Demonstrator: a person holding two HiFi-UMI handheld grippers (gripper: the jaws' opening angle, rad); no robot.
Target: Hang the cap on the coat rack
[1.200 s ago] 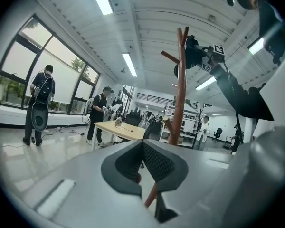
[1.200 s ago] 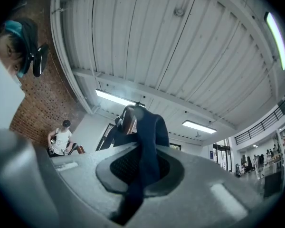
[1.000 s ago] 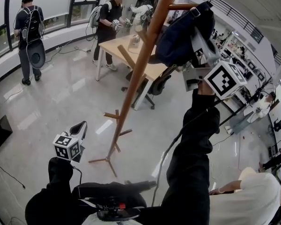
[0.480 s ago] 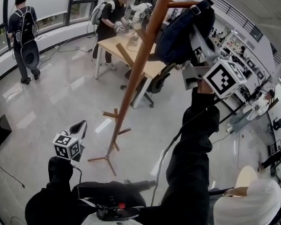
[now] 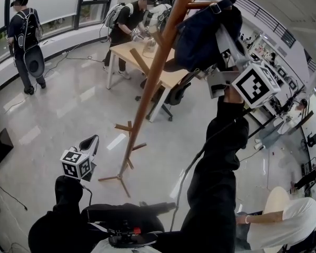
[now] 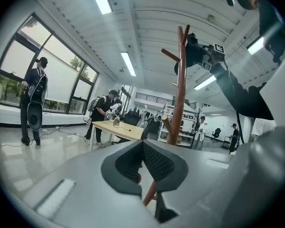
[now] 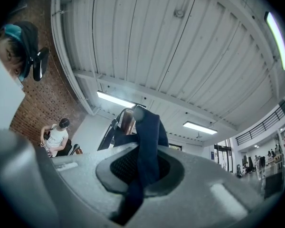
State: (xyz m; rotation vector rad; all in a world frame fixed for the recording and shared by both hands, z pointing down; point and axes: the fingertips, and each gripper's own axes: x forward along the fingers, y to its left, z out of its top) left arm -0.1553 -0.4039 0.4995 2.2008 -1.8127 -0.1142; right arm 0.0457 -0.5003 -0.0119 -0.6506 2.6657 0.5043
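Left tool (image 6: pixel 141 148): held low by the lap, well apart from the coat rack (image 5: pixel 152 83); closed together, with nothing in between.

Right sleeve (image 5: pixel 221 157): stretched up and forward, carrying the right tool (image 7: pixel 141 160) high beside the upper part of the rack.

Right tool, state: clamped on a fold of dark blue cloth from the cap (image 5: pixel 200 36); cloth runs up out of the pads and on toward the pole.

Cap, place: up at the top of the rack, bunched against the wooden peg (image 5: pixel 200 6); buckled strap lies at the peg. Cannot tell whether looped over it or only resting on it.

Cap, handling (judged): light, soft, limp; sags and folds under own weight, not fragile, not slippery. Holds no shape of its own, so likely to slide off unless the strap or crown sits well over the peg.

Cap, where to hold (judged): a firm edge, strap or brim, as gripped now; loose crown cloth would bunch.

Rack: slanted in the head view, feet on the floor, no hand steadying it; could rock if pushed.

Surface (image 5: pixel 142 51): beyond the rack, small items on it too far to name.

Containers: only backpacks (image 5: pixel 31 28) worn by people farther off; contents hidden.
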